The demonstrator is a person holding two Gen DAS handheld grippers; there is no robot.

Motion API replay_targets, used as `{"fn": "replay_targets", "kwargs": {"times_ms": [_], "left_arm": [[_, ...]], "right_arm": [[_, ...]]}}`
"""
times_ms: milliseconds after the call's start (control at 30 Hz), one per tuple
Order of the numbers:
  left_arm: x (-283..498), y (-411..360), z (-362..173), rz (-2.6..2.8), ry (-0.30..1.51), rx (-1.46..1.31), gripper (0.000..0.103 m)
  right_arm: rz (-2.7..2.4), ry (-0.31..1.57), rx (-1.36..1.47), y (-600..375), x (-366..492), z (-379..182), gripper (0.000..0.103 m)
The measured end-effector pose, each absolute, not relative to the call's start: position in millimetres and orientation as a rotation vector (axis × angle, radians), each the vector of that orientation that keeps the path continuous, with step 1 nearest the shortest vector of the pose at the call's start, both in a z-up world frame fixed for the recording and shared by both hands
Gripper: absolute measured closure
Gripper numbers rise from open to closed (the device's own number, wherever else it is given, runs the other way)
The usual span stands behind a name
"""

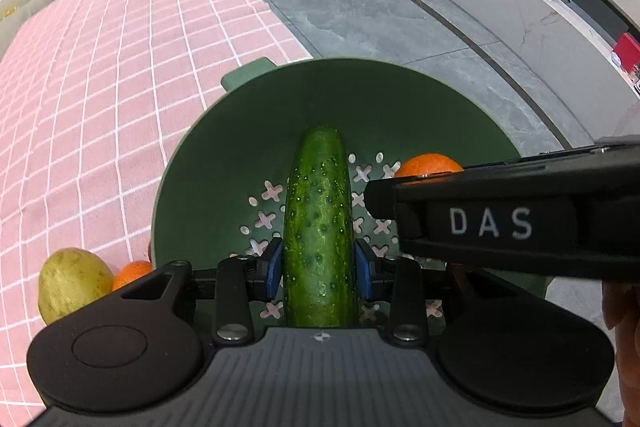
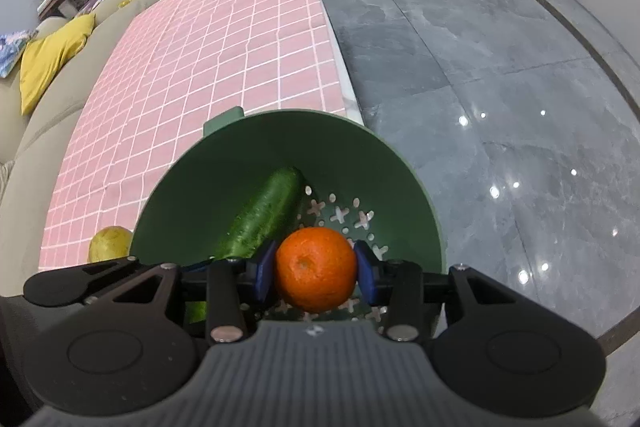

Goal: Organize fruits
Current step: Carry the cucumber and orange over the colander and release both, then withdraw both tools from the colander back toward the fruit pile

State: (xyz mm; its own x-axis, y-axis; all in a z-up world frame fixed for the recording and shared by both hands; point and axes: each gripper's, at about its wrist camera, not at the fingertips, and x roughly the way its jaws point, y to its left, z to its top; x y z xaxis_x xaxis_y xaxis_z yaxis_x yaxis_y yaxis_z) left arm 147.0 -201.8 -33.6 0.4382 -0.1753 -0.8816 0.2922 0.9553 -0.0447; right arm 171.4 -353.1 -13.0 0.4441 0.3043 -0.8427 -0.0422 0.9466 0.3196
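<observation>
A green colander bowl point(image 1: 240, 147) with cross-shaped holes stands at the table's right edge; it also shows in the right wrist view point(image 2: 360, 155). My left gripper point(image 1: 319, 269) is shut on a green cucumber point(image 1: 319, 211), held over the bowl's inside. My right gripper point(image 2: 315, 269) is shut on an orange point(image 2: 315, 269), also over the bowl, beside the cucumber point(image 2: 264, 215). In the left wrist view the right gripper's body crosses from the right, with the orange point(image 1: 428, 165) behind it.
A yellow-green fruit point(image 1: 74, 281) and a second orange point(image 1: 132, 273) lie on the pink checked tablecloth point(image 1: 120, 87) left of the bowl. The yellow-green fruit also shows in the right wrist view point(image 2: 110, 243). Grey floor lies right of the table; a sofa stands to the left.
</observation>
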Motion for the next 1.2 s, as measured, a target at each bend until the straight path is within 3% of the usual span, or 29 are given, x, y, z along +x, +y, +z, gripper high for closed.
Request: {"fn": "replay_targets", "kwargs": {"times_ms": [333,1200], "left_arm": [[145,-202,-24,-0.284,1.075,0.109,0.056],[91,-129,53,-0.178,0.939,0.122,0.055]], "right_arm": [[0.195,1.097,0.202,-348,171,-11,0.063],[0.28,0.965,0.19,-320,130,41,0.062]]}}
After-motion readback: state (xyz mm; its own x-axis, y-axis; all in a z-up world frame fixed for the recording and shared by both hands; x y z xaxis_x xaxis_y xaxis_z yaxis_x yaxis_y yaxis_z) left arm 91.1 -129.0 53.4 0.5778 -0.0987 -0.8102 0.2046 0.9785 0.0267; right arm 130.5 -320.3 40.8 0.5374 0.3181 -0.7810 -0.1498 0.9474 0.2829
